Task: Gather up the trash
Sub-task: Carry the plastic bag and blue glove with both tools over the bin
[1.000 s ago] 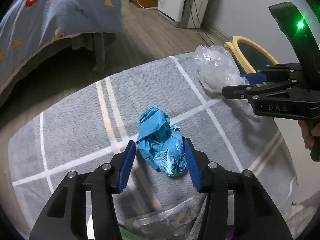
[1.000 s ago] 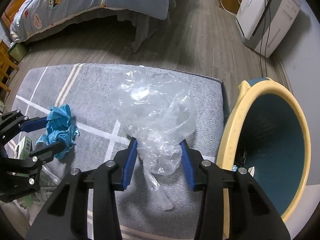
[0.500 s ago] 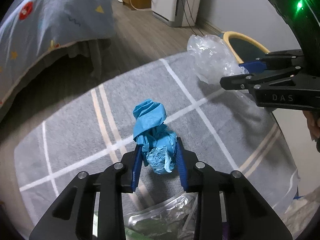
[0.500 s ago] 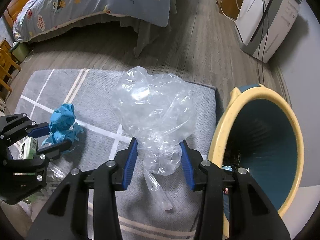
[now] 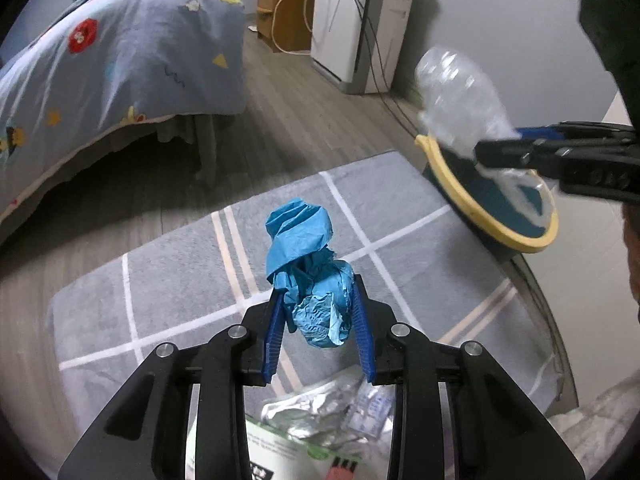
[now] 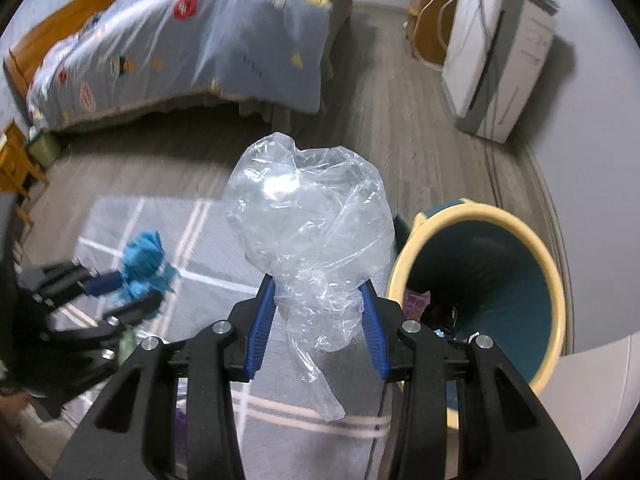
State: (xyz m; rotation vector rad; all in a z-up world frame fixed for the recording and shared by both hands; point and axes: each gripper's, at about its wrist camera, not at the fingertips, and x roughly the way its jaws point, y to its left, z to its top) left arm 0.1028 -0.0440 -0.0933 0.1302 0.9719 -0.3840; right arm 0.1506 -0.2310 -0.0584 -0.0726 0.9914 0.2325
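At the lower middle of my left wrist view, my left gripper (image 5: 318,312) is clenched on a crumpled blue paper wad (image 5: 308,264). Its blue pads press the wad from both sides. The paper is bright blue and heavily creased, with a twisted upper fold that rises above the fingertips and a rounder, wrinkled lump hanging between them. It is lifted clear of the grey rug (image 5: 168,280), which has white and beige stripes crossing it.

My right gripper (image 6: 318,312) sits at the lower middle of my right wrist view, grasping a clear plastic bag (image 6: 308,220). The bag is see-through and glossy, puffed into a rounded shape above the pads, with a bright glare spot near its top. It narrows where the pads pinch it, and a thin wrinkled tail droops below them.

To the right of the bag stands a teal bin with a yellow rim (image 6: 556,280); some small scraps lie in its bottom. More litter, silvery wrappers (image 5: 316,404), shows at the bottom of the left view, under the left gripper.

A bed with a patterned blue cover (image 6: 192,40) fills the upper left.
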